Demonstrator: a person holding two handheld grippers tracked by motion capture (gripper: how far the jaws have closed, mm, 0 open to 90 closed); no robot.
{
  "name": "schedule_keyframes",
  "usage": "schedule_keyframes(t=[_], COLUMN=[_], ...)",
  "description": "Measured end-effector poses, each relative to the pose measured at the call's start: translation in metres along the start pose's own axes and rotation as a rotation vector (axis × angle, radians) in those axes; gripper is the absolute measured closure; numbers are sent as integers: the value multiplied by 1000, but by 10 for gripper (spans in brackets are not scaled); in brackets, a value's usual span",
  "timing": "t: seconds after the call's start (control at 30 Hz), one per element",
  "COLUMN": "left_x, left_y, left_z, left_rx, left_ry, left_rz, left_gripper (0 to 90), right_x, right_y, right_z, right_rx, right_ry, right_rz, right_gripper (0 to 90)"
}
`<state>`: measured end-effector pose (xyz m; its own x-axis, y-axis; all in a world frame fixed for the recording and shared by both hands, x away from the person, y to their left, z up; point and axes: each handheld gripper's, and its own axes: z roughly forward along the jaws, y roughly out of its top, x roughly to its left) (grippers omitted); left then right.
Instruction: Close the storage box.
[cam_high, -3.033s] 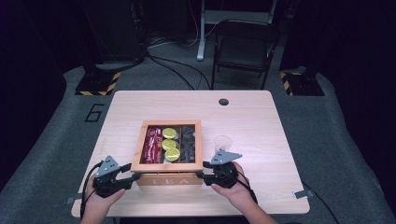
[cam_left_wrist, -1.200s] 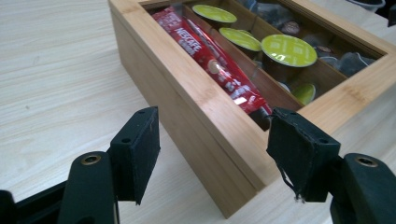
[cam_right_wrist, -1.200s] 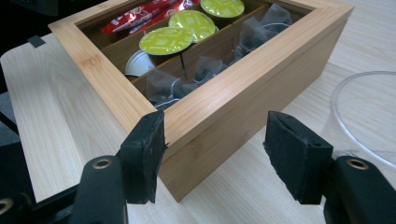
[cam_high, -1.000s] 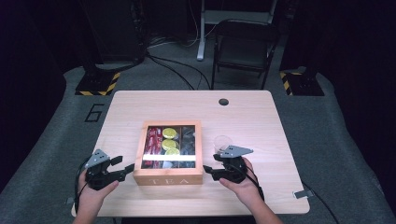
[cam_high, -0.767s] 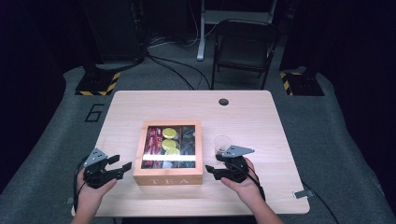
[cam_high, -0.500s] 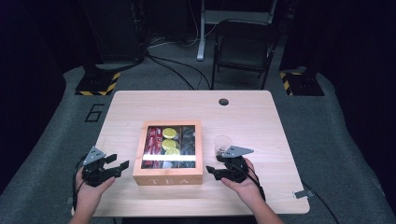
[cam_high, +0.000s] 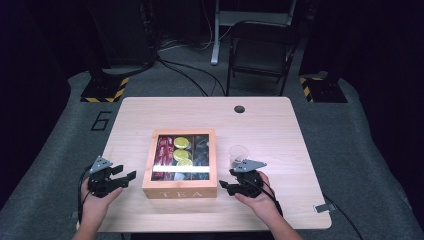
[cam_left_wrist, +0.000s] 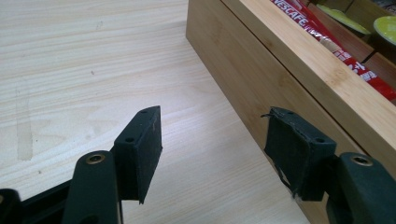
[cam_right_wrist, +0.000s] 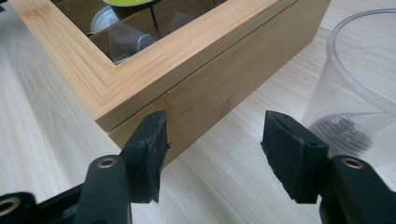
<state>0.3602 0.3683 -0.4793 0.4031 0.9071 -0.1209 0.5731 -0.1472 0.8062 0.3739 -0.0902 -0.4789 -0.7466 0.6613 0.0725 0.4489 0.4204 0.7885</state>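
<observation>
A wooden box (cam_high: 180, 189) marked TEA stands mid-table with its glass lid down; red sachets, yellow-green capsules and dark packets show through it. My left gripper (cam_high: 127, 176) rests open on the table a short way left of the box, nothing between its fingers. In the left gripper view the box wall (cam_left_wrist: 280, 65) runs just beside the right-hand jaw, and red sachets (cam_left_wrist: 336, 44) lie under the lid. My right gripper (cam_high: 225, 186) is open at the box's front right corner (cam_right_wrist: 140, 88), apart from it. A clear plastic cup (cam_high: 238, 154) stands right of the box, close behind that gripper.
The cup (cam_right_wrist: 359, 79) sits right by the right gripper's outer jaw. A dark round hole (cam_high: 239, 109) marks the table's far side. A folding chair (cam_high: 260, 50) and cables lie beyond the table. Bare wood (cam_left_wrist: 70, 70) stretches left of the box.
Three seconds ago both grippers sat close against the box's sides. Both have since drawn back; the left one has kept sliding left, away from the box. The box and cup have not moved.
</observation>
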Motion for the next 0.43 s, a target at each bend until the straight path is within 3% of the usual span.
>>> schedule_keyframes(t=[0.3, 0.43], left_x=[-2, -10], left_y=[1, 7], left_z=[-5, -19], left_rx=[-4, -22], left_ry=[-31, -68], left_rz=[-17, 23], left_gripper=[364, 364], right_x=[-1, 7], right_y=[-1, 7], right_z=[-1, -11], right_rx=[3, -61], right_ry=[12, 72], right_rz=[25, 0], right_gripper=[415, 403])
